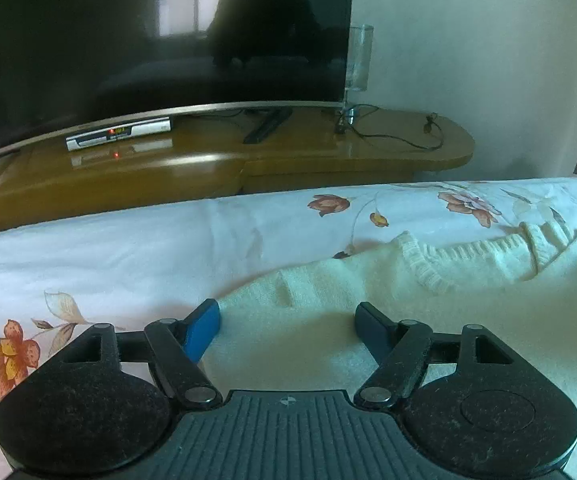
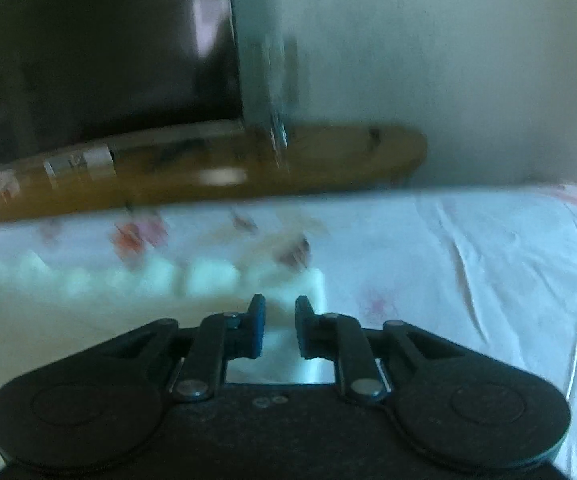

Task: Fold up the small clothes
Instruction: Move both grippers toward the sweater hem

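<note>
Left wrist view shows the left gripper (image 1: 288,326) spread wide over the white sweater (image 1: 368,292) on the bedsheet (image 1: 128,248), while the right gripper (image 2: 280,322), narrowly parted, should pinch its blurred edge squarely.

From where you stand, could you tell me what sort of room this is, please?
Most likely a bedroom at home: a bed with a floral sheet, a large television on a low wooden stand facing it, and a white knitted sweater laid out for folding.
</note>
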